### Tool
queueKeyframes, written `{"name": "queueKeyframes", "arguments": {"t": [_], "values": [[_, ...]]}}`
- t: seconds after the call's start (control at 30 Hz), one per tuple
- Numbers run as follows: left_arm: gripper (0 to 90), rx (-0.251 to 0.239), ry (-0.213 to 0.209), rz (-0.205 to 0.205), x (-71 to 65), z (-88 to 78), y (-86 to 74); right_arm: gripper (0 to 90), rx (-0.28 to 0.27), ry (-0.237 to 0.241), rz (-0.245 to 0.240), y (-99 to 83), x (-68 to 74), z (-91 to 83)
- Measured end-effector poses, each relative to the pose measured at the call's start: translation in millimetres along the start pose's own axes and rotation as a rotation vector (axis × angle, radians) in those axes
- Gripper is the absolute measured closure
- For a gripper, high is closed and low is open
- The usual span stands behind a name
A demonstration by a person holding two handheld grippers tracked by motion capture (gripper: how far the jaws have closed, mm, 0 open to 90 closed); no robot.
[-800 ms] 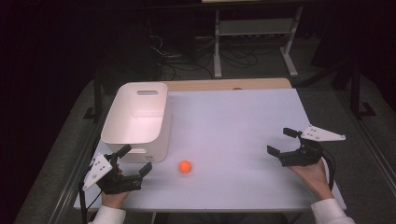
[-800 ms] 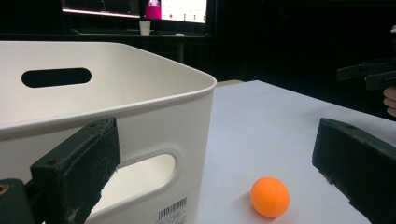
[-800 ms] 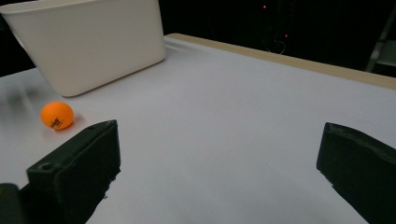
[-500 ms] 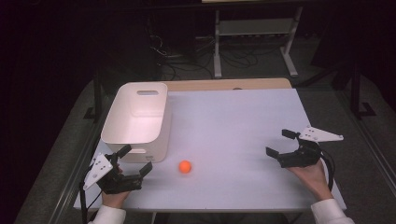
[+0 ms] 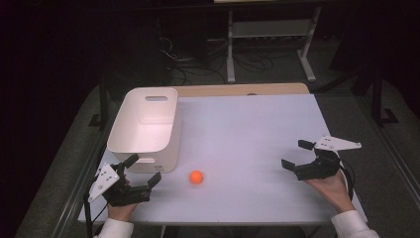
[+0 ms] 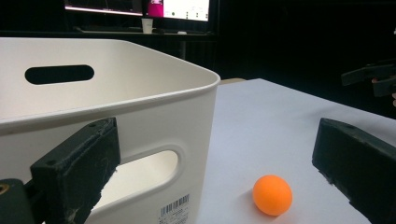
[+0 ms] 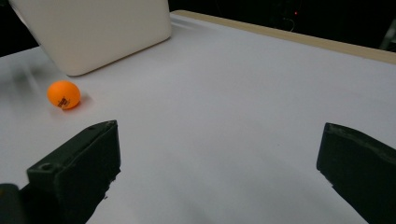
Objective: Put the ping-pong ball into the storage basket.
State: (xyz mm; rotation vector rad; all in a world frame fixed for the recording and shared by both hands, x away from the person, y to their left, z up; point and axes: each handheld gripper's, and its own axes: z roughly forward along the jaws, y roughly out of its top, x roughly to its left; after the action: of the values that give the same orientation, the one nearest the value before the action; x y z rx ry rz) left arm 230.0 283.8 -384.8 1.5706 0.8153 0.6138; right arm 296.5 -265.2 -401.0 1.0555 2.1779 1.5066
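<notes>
High view: since the earlier frames nothing has shifted; my left gripper (image 5: pixel 141 171) and right gripper (image 5: pixel 297 156) sit wide open and empty, so the pick-up is not begun. Left gripper view: the orange ball (image 6: pixel 272 194) lies just ahead, right of centre, beside the white bin (image 6: pixel 154 107). Right gripper view: the ball lies far ahead-left; round, no long axis, print facing me
</notes>
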Motion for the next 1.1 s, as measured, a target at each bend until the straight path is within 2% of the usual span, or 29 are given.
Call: {"name": "queueKeyframes", "arguments": {"t": [0.1, 0.53, 1.1], "values": [[0.4, 0.0, -0.003, 0.008, 0.6, -0.3, 0.3, 0.0, 0.015, 0.007, -0.003, 5.2, 0.0, 1.3], [0.4, -0.006, -0.002, -0.004, -0.4, -0.7, 0.7, 0.0, 0.07, 0.049, -0.042, 25.9, 6.3, 11.4], [0.4, -0.014, -0.003, -0.007, -0.5, -1.1, 0.9, 0.0, 0.121, 0.112, -0.085, 46.4, 21.3, 26.4]]}}
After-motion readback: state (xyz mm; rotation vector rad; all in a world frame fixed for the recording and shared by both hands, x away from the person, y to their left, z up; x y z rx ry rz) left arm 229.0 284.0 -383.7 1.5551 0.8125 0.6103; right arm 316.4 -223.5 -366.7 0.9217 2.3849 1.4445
